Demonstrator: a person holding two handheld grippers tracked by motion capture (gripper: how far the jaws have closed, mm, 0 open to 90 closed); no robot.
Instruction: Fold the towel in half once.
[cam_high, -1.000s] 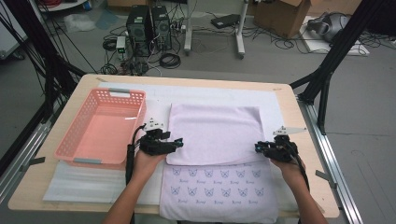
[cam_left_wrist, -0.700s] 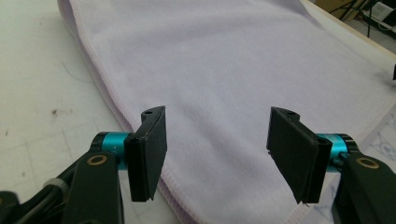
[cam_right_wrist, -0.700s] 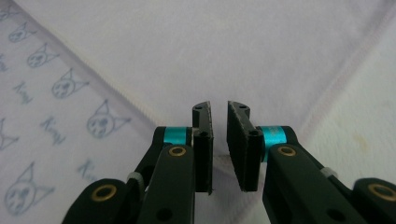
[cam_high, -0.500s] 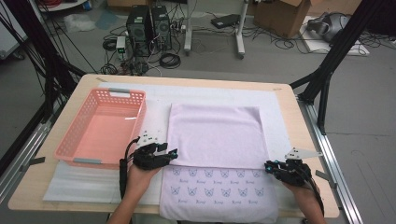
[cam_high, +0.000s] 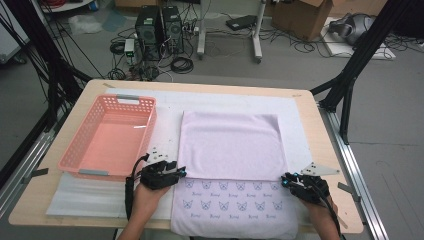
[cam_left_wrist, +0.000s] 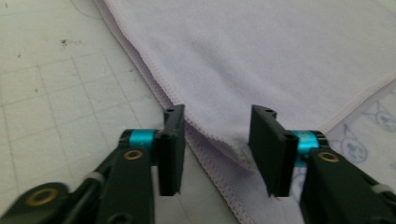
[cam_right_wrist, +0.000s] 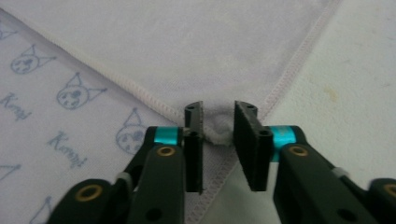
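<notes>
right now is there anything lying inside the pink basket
No, in the high view the pink basket shows only its bare floor, and the lilac towel lies beside it on the table.

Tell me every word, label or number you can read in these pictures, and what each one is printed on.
"Kuromi", roughly: the cursive word repeated beside little cat-like faces on the towel's printed side; blurred, so the spelling is uncertain.
The same print in the high view on the towel: too small to read.
Pink basket, computer towers and cardboard box: no readable text.
</notes>
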